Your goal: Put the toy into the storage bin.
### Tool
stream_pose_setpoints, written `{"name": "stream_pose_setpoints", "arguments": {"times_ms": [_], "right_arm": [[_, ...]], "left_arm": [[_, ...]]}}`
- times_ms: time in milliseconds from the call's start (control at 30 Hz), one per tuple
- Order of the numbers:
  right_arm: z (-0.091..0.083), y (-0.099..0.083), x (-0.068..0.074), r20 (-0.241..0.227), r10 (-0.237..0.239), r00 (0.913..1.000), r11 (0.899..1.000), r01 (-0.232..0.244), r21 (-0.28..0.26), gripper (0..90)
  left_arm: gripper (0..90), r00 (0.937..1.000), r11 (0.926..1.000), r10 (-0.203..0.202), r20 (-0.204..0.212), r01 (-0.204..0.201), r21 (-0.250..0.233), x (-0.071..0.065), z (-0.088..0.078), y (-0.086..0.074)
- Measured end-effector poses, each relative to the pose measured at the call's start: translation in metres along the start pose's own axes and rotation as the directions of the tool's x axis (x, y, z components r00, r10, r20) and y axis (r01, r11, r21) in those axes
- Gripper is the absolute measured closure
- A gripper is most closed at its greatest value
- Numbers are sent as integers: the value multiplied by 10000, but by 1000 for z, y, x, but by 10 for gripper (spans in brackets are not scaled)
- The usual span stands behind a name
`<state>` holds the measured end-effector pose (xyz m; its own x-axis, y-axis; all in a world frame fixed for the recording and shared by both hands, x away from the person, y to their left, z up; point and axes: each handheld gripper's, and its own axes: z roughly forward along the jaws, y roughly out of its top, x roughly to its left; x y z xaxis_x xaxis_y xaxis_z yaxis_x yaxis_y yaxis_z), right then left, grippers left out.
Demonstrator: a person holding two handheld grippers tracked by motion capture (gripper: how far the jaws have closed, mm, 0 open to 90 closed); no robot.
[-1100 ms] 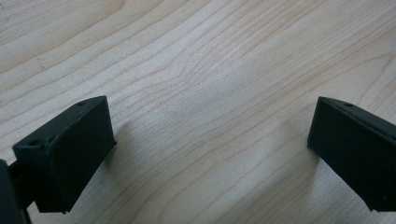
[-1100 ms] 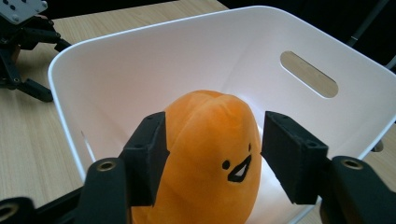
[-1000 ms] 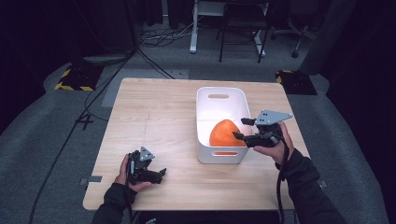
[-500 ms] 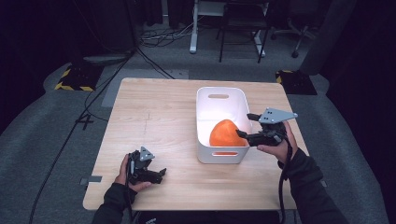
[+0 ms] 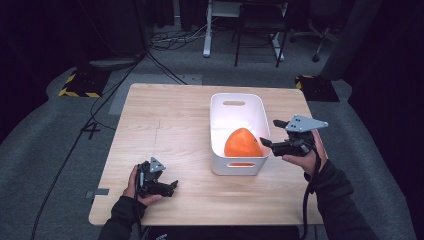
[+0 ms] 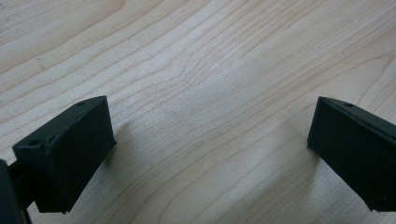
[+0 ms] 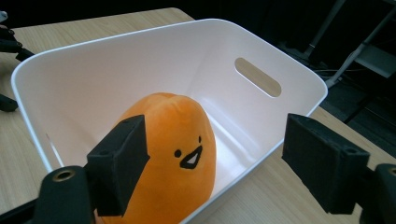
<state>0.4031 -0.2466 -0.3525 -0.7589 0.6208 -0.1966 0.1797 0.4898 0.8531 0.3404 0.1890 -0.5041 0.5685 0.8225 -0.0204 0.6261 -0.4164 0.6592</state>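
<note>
An orange plush toy (image 5: 242, 142) with a small drawn face (image 7: 189, 156) lies in the near end of a white bin (image 5: 235, 98). My right gripper (image 5: 268, 132) hovers at the bin's right rim (image 7: 299, 98). It points at the toy, and its jaws have just been opening. They stand wide apart and open, with the toy just ahead of them and no pad pressing on it. My left gripper (image 5: 170, 186) rests in a hand near the table's front left. Its jaws are open over bare wood (image 6: 210, 116).
The bin stands right of centre on a light wooden table (image 5: 165, 125) and has a slot handle (image 7: 258, 77) in its far wall. Dark floor with cables, a desk frame and a chair lies beyond the table.
The right gripper's jaws have spread apart and drawn slightly back to the right, off the orange toy. The toy stays in the bin. The left gripper has not moved.
</note>
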Motion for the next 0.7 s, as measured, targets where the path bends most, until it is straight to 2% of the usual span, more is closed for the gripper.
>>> {"name": "stream_pose_setpoints", "arguments": {"times_ms": [100, 233, 367, 433, 533, 700], "right_arm": [[-3, -1, -1, 56, 174, 9998, 9998, -174, 3, 231], [-6, -2, -2, 162, 63, 9998, 10000, -63, -17, 231], [-8, -3, -3, 302, 173, 9994, 9998, -170, -117, 238], [-10, -4, -4, 342, 52, 9994, 9999, -48, -121, 238], [-12, -5, -3, 387, 151, 9991, 9999, -149, -49, 240], [-15, -6, -5, 514, 24, 9987, 10000, -27, 71, 242]], "left_arm": [[6, 10000, 10000, -1, 1, 1, -2, 0, 0, 0], [6, 10000, 10000, 0, 0, 0, -2, 0, 0, 0], [6, 10000, 10000, -3, 0, 3, -2, 0, 0, 0], [6, 10000, 10000, 3, -1, -3, 0, 0, 0, 0], [6, 10000, 10000, -3, 1, 3, -4, 0, 0, 0], [6, 10000, 10000, 0, -1, 0, -1, 0, 0, 0]]}}
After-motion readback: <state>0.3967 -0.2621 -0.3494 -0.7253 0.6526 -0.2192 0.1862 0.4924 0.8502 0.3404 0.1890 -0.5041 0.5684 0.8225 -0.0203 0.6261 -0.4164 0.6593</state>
